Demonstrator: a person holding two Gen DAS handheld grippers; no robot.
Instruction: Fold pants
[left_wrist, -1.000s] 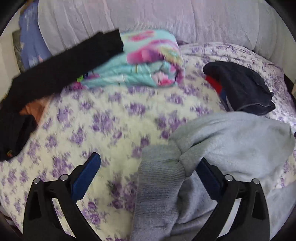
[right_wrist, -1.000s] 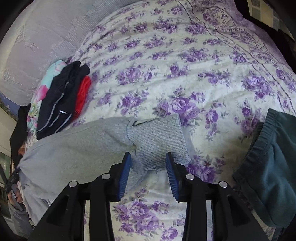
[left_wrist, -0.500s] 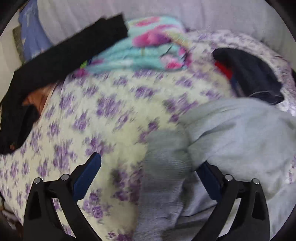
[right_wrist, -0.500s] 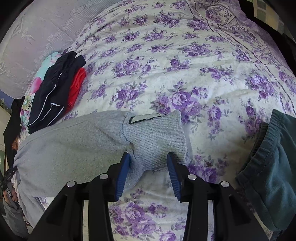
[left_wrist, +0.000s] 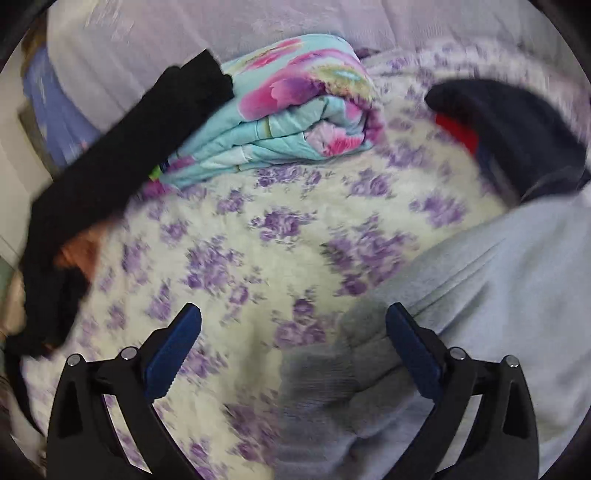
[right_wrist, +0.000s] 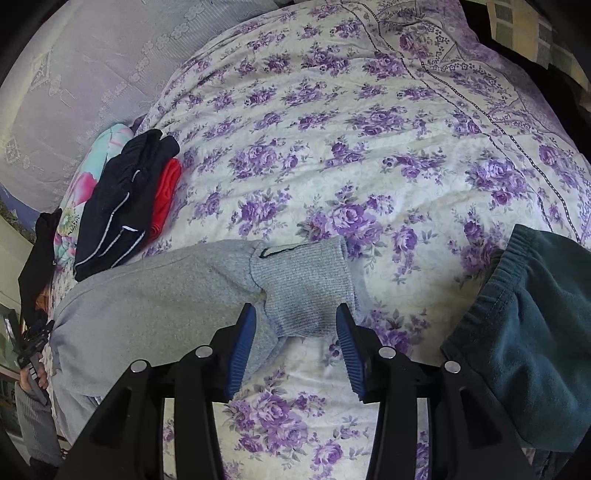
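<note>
Grey sweatpants (right_wrist: 155, 295) lie across a bed with a purple-flowered cover (right_wrist: 369, 129). In the right wrist view, my right gripper (right_wrist: 295, 332) is open, its jaws on either side of the ribbed ankle cuff (right_wrist: 306, 284), not closed on it. In the left wrist view, my left gripper (left_wrist: 293, 349) is wide open; another ribbed cuff (left_wrist: 332, 373) of the grey pants (left_wrist: 498, 295) lies between the jaws, near the right one.
A folded turquoise floral quilt (left_wrist: 295, 107), a black garment (left_wrist: 122, 166) and a navy-and-red folded pile (right_wrist: 125, 203) sit toward the headboard. Dark teal pants (right_wrist: 535, 332) lie at the right. A quilted grey headboard (right_wrist: 74, 74) stands behind.
The left gripper has moved so the cuff now lies lower between its jaws, and the view is blurred. The right gripper has edged forward around its cuff. Both stay open.
</note>
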